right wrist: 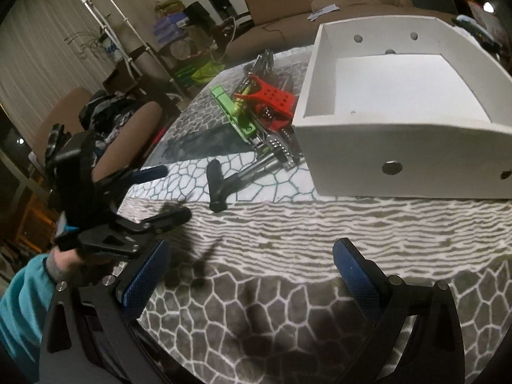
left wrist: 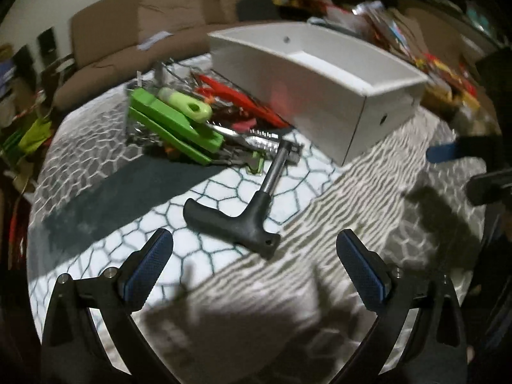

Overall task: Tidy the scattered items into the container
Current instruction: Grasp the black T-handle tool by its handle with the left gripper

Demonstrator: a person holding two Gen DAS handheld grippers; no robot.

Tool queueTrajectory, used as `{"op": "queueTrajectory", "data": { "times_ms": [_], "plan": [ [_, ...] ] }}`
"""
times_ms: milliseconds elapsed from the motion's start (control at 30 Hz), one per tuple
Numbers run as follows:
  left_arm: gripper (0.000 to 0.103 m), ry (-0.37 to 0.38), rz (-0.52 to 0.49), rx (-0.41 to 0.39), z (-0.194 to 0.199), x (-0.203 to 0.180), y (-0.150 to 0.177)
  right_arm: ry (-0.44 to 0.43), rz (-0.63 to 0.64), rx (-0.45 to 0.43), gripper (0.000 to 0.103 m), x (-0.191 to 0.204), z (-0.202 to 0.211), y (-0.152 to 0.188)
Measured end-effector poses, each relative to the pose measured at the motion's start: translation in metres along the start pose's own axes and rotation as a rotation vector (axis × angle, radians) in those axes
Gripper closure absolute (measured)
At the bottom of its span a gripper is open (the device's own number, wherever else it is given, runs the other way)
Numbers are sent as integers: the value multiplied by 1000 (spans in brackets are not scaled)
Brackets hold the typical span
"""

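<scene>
A white open box (left wrist: pixel 320 96) (right wrist: pixel 400 140) stands on the patterned tablecloth, and I see nothing inside it. Beside it lies a heap of kitchen tools (left wrist: pixel 198 121) (right wrist: pixel 262 118): green pieces, red pieces, metal utensils. A black T-handled tool with a metal shaft (left wrist: pixel 246 217) (right wrist: pixel 220 182) lies nearest, just ahead of my left gripper (left wrist: pixel 254 243), which is open and holds nothing. My right gripper (right wrist: pixel 249 252) hovers open over the cloth, short of the box. The left gripper (right wrist: pixel 166 192) also appears in the right wrist view, held by a hand in a teal sleeve.
A brown sofa (left wrist: pixel 153 32) runs behind the table. Chairs (right wrist: pixel 134 128) stand at the table's left edge. Clutter of packets and papers (left wrist: pixel 416 48) piles up beyond the box. Bare tablecloth (right wrist: pixel 320 240) lies between the right gripper and the box.
</scene>
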State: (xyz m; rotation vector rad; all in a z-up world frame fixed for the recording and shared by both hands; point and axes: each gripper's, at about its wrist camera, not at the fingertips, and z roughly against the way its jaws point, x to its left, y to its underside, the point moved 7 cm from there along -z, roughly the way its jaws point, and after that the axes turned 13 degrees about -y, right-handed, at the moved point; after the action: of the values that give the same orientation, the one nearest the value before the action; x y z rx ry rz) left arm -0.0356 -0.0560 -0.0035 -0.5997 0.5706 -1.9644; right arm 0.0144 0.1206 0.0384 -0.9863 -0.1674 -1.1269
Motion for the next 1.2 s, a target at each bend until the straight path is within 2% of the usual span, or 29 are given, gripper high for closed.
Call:
{"op": "queueTrajectory", "data": {
  "times_ms": [200,400,533,567,633,700,800,867,933,1033,1200],
  "plan": [
    [1,72,-87,8,-28,0,4,-26,-28,17,0,-7,-10,3],
    [1,101,-185,1,-44,-8,3,-48,-35,43,0,-5,-15,8],
    [2,129,-213,-43,-46,-9,2,-46,-38,49,0,-5,-16,9],
    [6,147,-202,-56,-44,-7,1,-44,-42,50,0,-6,-16,10],
    [29,142,-193,-87,-42,-2,-2,-42,-55,50,0,-9,-17,10],
    [27,150,-195,-88,-43,1,-3,-49,-67,49,0,-9,-17,10],
    [16,117,-209,-86,-45,0,-1,-61,-66,48,0,-6,-18,10],
    [13,99,-225,-90,-46,-3,0,-68,-59,52,0,-3,-18,11],
    [3,96,-243,-87,-46,-7,3,-79,-59,52,0,0,-19,11],
    [1,122,-241,-88,-46,-8,3,-91,-55,51,0,4,-19,10],
    [1,141,-144,-64,-53,12,-1,-118,-38,57,0,12,-20,9]
  ]
}}
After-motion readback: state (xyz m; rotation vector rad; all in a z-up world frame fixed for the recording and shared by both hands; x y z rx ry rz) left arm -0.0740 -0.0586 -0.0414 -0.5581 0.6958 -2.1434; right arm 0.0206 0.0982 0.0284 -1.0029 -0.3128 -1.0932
